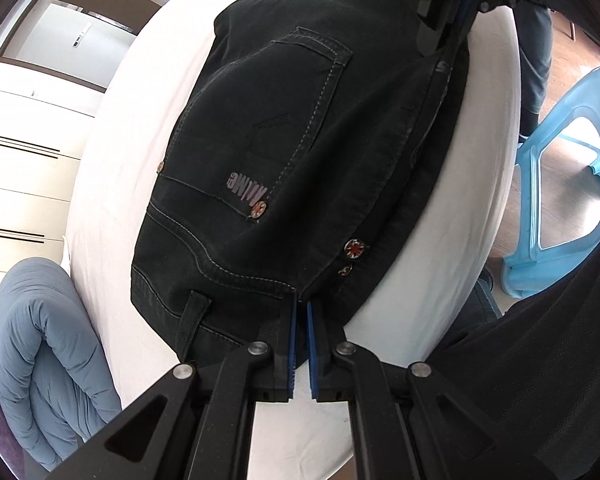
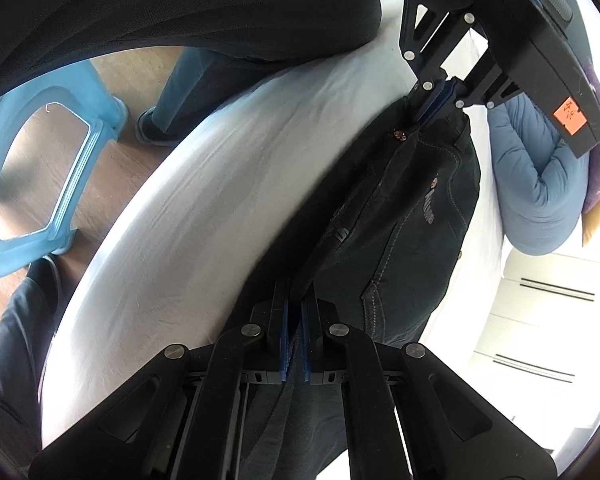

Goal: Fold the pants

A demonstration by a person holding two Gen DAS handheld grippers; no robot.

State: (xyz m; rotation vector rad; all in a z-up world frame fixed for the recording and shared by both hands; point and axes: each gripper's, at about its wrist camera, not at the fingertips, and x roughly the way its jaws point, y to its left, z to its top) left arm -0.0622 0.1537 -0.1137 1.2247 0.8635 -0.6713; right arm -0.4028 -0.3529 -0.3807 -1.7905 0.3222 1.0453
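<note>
The left gripper (image 1: 302, 308) is clamped on the waistband of the pants (image 1: 284, 128), which lie along the bed's (image 1: 112, 184) near edge. The right gripper (image 2: 295, 304) pinches the far end. If either thin pinch slips, the fold could sag unevenly.

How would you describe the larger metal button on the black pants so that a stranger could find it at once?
Start at the white bed and find the black pants lying across it. Follow their waist edge towards the left gripper, whose jaws pinch that edge. The button sits just beyond, round and silvery with a red spoked pattern, bigger than the small rivet beside it.
</note>
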